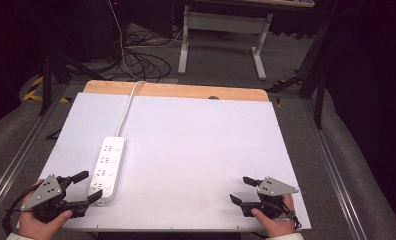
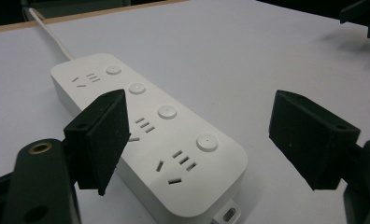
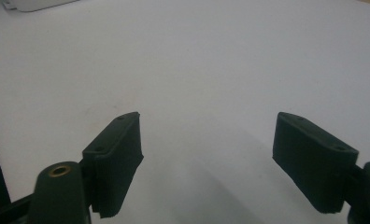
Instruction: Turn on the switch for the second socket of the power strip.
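Looking down from the high view, I see the strip lying lengthwise on the left half of the white sheet, its near end just beside my left gripper, whose jaws stand wide apart and hold nothing. In the left gripper view the strip runs away from me between and past the jaws (four round buttons in a row along one side, socket slots beside them), with a small mounting tab at its near corner; I cannot tell whether the jaw touches it. Its cord leads off over the far edge. My right gripper sits near the sheet's near right corner, well apart from the strip, jaws likewise spread and empty, over bare white surface. A wooden edge shows along the far side of the sheet. Beyond lie grey carpet, loose cables and a white desk frame. Metal rails flank the table; the sheet's middle and right lie open.
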Motion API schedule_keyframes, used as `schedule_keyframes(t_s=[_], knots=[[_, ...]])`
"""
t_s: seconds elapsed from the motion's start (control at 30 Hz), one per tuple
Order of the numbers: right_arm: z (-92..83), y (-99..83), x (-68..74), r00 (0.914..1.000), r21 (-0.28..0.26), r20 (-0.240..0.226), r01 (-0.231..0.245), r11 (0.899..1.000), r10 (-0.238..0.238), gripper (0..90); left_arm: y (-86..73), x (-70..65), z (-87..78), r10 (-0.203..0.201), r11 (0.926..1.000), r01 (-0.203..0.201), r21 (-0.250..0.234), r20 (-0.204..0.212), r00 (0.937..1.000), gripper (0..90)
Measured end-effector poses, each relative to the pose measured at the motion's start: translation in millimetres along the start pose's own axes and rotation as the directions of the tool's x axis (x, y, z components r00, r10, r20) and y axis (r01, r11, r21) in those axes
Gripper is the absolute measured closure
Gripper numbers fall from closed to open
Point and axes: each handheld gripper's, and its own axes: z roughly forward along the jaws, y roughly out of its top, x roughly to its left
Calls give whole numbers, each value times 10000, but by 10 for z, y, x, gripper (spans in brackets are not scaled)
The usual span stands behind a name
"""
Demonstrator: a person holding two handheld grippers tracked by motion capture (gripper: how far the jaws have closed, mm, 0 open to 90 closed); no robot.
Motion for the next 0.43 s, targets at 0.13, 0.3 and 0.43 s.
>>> schedule_keyframes(t_s=[0.13, 0.3, 0.43], knots=[[-1, 0, 1, 10000, -7, 5, 21, 10000, -21, 245, 2, 0, 5, 52, 10000, -51, 56, -85, 10000, 197], [-9, -6, 4, 10000, -3, 30, 10, 10000, -10, 244, 11, 1, 14, -77, 10000, 77, 34, -93, 9999, 176], [-25, -13, 6, 10000, -30, 76, -2, 10000, 2, 244, 17, 8, 23, -171, 9998, 171, 91, -64, 9998, 162]])
